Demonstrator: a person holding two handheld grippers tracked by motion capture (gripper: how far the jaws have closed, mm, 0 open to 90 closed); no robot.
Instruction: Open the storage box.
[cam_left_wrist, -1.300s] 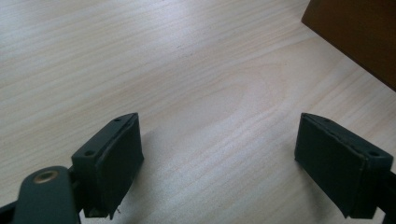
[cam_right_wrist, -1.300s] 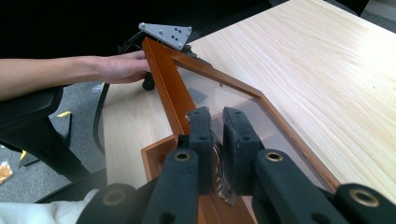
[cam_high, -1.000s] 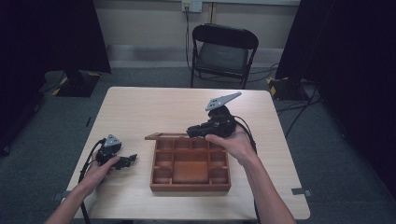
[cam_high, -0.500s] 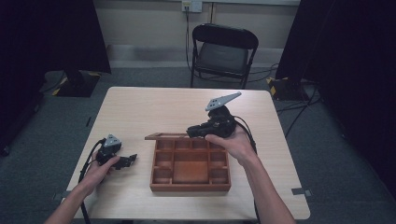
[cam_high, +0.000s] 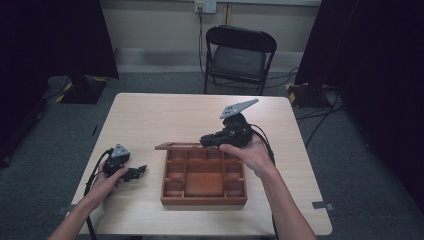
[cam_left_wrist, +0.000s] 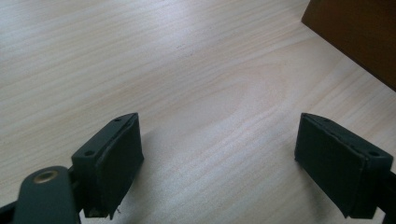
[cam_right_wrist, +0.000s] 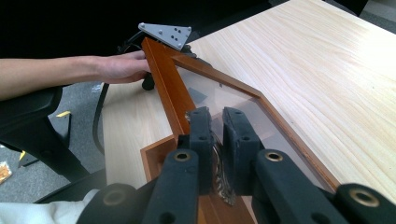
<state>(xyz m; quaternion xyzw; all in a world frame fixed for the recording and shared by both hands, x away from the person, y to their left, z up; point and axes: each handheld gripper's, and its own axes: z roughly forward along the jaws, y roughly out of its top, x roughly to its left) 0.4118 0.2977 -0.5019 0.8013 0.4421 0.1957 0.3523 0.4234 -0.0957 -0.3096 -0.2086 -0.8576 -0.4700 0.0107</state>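
Each tool is matte black: the left tool (cam_high: 131, 172) and the right tool (cam_high: 212, 140) both carry a grey three-cornered plate dotted with small screws, brass-coloured pivot rivets, and flat rectangular pads (cam_left_wrist: 120, 156). Black cables (cam_high: 92, 172) trail from them. The forearms are bare, a white sleeve (cam_right_wrist: 42, 207) lower down.

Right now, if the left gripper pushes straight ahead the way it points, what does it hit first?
Probably the wooden box's near side wall. The left gripper is open and aimed across bare table towards it; depth is uncertain.
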